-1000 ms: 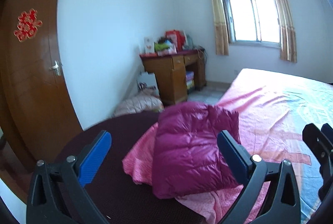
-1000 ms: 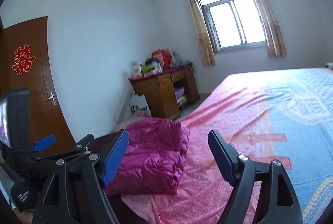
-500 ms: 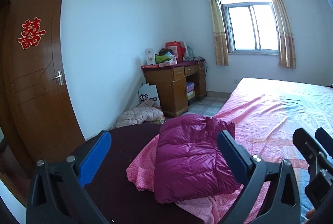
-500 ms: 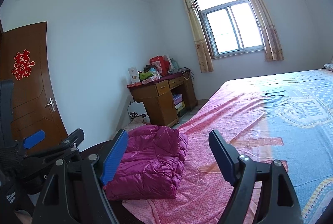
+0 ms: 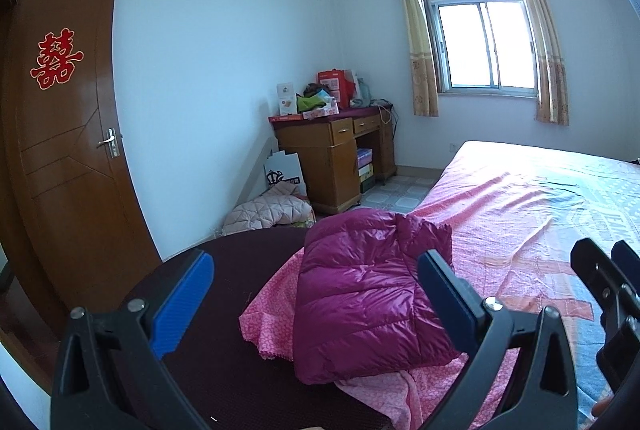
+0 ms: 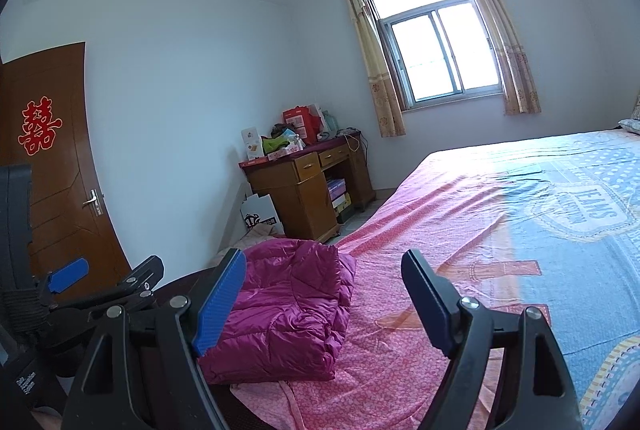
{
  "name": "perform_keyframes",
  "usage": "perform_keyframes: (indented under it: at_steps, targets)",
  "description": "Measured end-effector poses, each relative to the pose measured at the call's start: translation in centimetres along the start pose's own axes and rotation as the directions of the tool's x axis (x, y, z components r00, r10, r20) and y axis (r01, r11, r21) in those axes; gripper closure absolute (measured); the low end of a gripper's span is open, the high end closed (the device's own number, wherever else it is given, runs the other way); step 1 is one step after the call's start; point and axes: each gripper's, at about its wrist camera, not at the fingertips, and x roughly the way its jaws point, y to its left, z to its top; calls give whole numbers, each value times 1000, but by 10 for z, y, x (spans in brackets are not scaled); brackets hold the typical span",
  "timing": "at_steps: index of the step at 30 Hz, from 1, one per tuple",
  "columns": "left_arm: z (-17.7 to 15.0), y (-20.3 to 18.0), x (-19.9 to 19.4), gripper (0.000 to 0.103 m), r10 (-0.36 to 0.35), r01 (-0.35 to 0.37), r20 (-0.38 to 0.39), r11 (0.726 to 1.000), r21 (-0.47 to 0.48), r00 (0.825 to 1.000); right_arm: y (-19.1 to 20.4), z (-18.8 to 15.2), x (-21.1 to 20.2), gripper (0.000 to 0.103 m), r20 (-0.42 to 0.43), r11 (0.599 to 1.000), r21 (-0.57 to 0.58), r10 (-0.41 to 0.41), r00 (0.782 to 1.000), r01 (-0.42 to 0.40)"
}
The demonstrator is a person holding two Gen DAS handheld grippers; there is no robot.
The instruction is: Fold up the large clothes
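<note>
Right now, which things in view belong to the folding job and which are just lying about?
Job:
- purple puffer jacket, folded on the bed's corner
- bed sheet under it
- left claw, open, empty
- right claw, open, empty

Lying about:
- pink quilted garment on the floor
- cluttered desk
- white paper bag

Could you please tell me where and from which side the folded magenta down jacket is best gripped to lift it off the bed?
Probably the thick folded edge nearest the right gripper, approached level from the near side. The magenta down jacket lies as a puffy bundle on the bed corner, and that stacked edge lets open jaws pinch all layers together.
</note>
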Motion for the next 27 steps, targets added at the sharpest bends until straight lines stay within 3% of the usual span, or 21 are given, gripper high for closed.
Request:
perform_keyframes:
  at_steps: [27]
  targets:
    - [0, 1, 7, 0, 18, -18, -16, 1000, 3, 1000, -3, 0, -1, 22, -4, 999, 23, -24, 1000, 24]
